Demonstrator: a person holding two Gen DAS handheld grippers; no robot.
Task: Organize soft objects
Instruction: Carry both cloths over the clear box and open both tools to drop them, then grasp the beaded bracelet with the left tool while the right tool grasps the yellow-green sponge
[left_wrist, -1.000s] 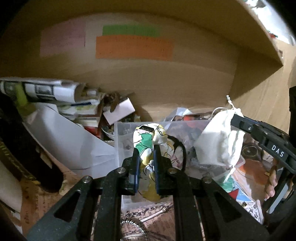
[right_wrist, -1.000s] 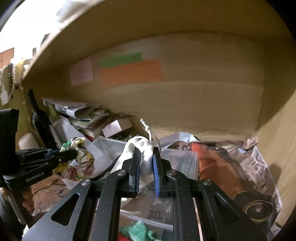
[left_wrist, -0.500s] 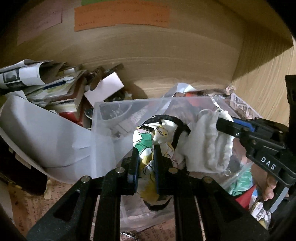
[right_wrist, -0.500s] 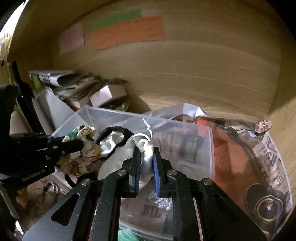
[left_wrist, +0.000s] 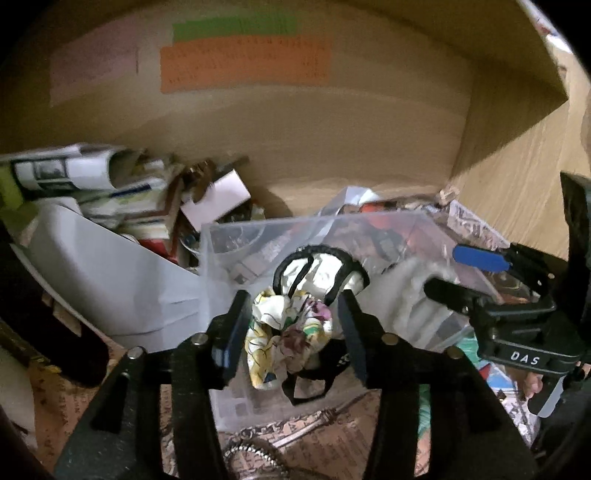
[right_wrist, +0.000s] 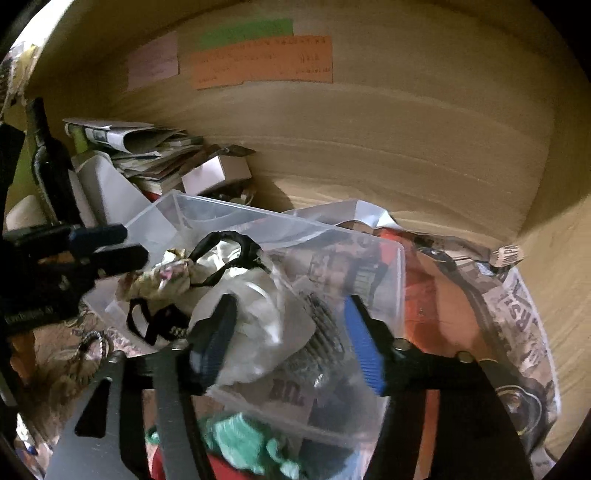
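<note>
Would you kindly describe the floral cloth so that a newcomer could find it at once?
Look inside the wooden shelf for the clear plastic bin standing among papers. At the bin's near end, between the open left gripper's fingers, lies a crumpled cream cloth with a floral print. Unlike the plain white fabric pouch to its right, it is patterned in yellow, green and purple.

Spread left tongs (left_wrist: 293, 332) over floral cloth (left_wrist: 286, 332)

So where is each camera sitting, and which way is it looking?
Left wrist: sits on the left gripper, looks forward and down over its open fingers at the patterned cloth in the clear bin; the right gripper shows at right.
Right wrist: sits on the right gripper, looks at the white pouch in the bin; the left gripper shows at left.
Both share the bin and the orange note.
</note>
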